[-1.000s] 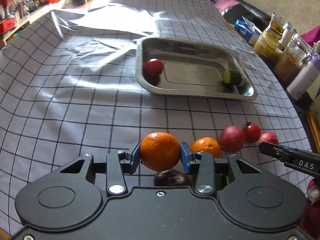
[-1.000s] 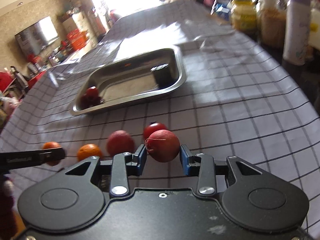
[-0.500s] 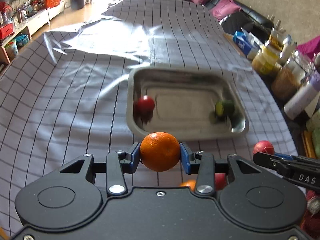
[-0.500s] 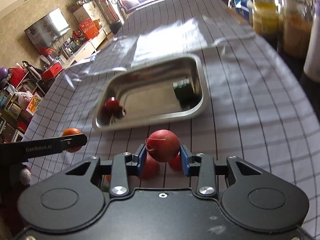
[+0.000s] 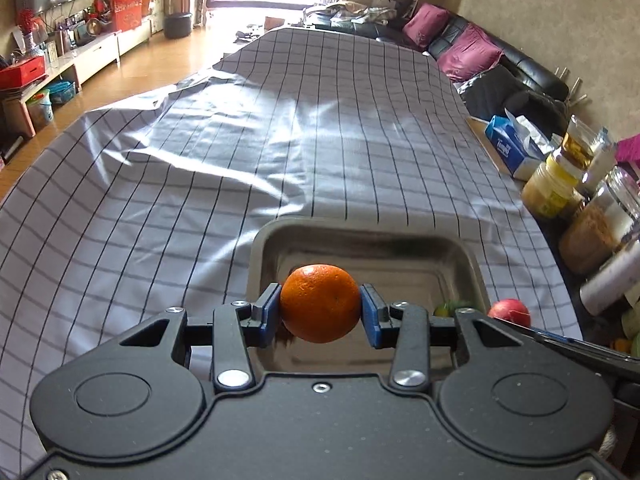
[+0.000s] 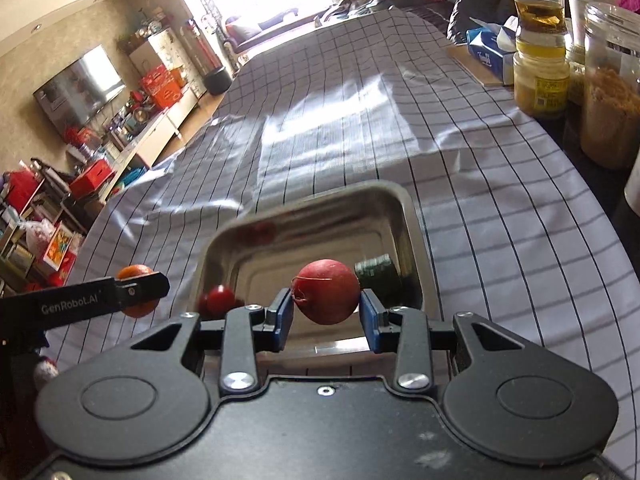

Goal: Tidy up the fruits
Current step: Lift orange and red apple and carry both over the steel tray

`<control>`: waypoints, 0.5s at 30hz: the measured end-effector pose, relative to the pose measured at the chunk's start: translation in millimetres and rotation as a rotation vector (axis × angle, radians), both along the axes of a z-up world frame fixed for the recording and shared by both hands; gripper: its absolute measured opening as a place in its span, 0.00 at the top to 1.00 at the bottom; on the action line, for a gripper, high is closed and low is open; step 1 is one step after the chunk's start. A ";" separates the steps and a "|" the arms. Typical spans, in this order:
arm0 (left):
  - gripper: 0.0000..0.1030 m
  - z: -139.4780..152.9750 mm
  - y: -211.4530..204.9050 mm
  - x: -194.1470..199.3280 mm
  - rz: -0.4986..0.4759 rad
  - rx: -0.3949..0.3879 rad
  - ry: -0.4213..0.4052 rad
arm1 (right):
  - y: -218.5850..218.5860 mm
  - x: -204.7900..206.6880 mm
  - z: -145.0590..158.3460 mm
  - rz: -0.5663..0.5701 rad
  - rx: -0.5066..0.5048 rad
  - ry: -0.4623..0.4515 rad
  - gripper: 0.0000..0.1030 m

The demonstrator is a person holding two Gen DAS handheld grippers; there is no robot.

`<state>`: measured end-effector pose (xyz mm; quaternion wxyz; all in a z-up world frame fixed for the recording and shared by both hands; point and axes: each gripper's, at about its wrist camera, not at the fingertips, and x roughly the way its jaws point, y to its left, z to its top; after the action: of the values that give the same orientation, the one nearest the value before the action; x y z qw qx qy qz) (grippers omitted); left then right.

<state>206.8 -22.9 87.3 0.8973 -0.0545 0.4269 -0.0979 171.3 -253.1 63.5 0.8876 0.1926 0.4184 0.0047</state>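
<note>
Currently, the left gripper (image 5: 320, 309) is clamped on an orange (image 5: 320, 302), its blue pads pressing the fruit's two sides. The orange is round, bright and finely dimpled, with a small dark spot on its front. It is held off the table, in front of a metal tray (image 5: 276, 236) in the left wrist view.

The right gripper (image 6: 325, 311) is clamped on a red fruit (image 6: 325, 291), round, dull red, with a thin pale line across its upper face. It likewise hangs above the tray (image 6: 408, 216).

Inside the tray lie a small glossy red fruit (image 6: 219, 299) at the near left corner and a dark green ribbed piece (image 6: 378, 278) toward the right wall; its kind cannot be determined.

The tray rests on a grey tablecloth (image 5: 168, 184) with a black grid. Jars (image 6: 541, 80) stand along the cloth's right edge, with a blue tissue box (image 5: 510, 148) beyond them.
</note>
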 end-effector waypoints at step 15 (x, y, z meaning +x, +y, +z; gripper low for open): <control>0.52 -6.1 -27.7 50.3 0.031 0.079 -0.050 | 6.5 61.1 0.4 -0.068 -0.057 -0.013 0.63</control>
<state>257.1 -50.6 81.2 0.9105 -0.0231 0.4072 -0.0684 232.4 -246.6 63.9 0.8951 0.1814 0.4057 -0.0363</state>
